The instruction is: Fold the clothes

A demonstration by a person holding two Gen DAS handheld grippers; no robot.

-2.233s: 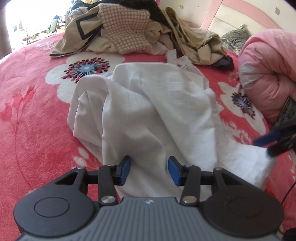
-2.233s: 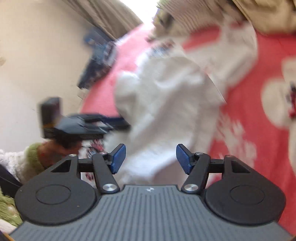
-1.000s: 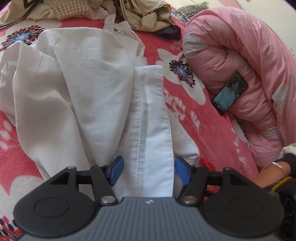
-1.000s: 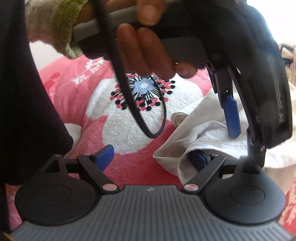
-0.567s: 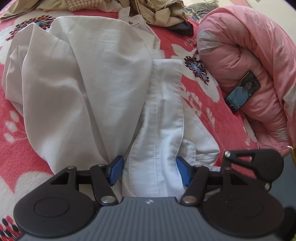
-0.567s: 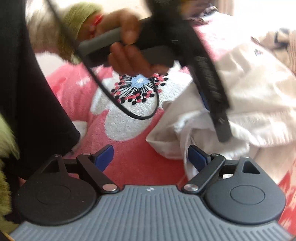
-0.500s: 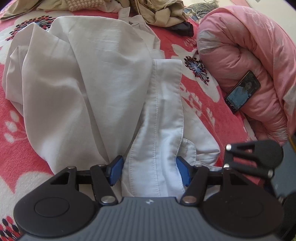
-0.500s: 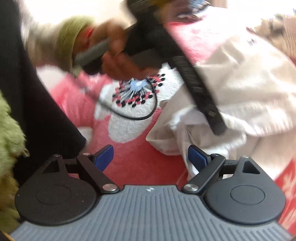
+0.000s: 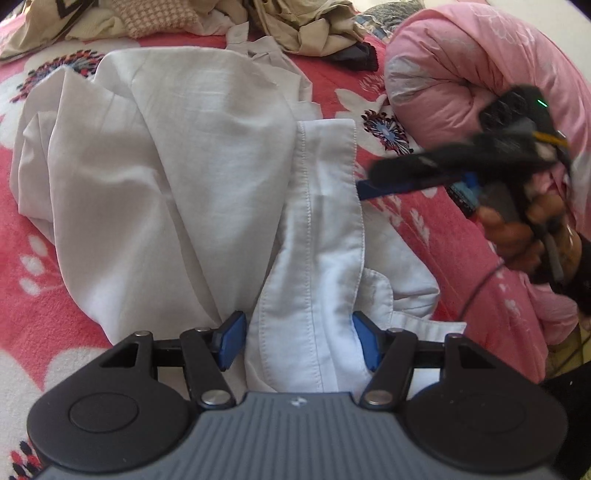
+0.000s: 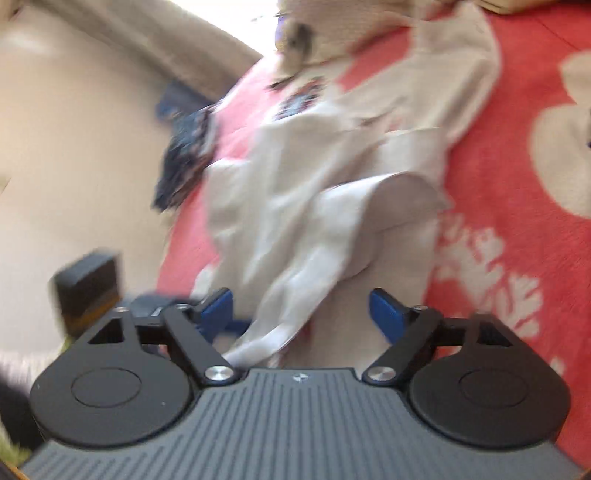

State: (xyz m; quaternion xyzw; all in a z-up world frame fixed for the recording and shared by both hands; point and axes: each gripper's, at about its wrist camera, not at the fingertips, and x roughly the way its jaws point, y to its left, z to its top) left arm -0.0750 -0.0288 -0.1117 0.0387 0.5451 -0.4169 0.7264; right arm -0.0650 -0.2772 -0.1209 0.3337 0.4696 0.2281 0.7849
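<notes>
White shirt (image 9: pixel 177 177) lies crumpled on red floral bed cover (image 9: pixel 33 295), mid-bed; stitched placket strip (image 9: pixel 317 258) runs toward near edge. Left claw (image 9: pixel 299 341) over strip — blue pads apart on either side of cloth, not pressing it. Right claw (image 10: pixel 303 314) open, jaws just been closing; shirt fabric between pads, no grip seen, view blurred. Hand (image 9: pixel 524 236) holds right claw at shirt's right side. Rolled pink duvet (image 9: pixel 461 66) toward right edge; heap of clothes (image 9: pixel 192 18) at far edge.
</notes>
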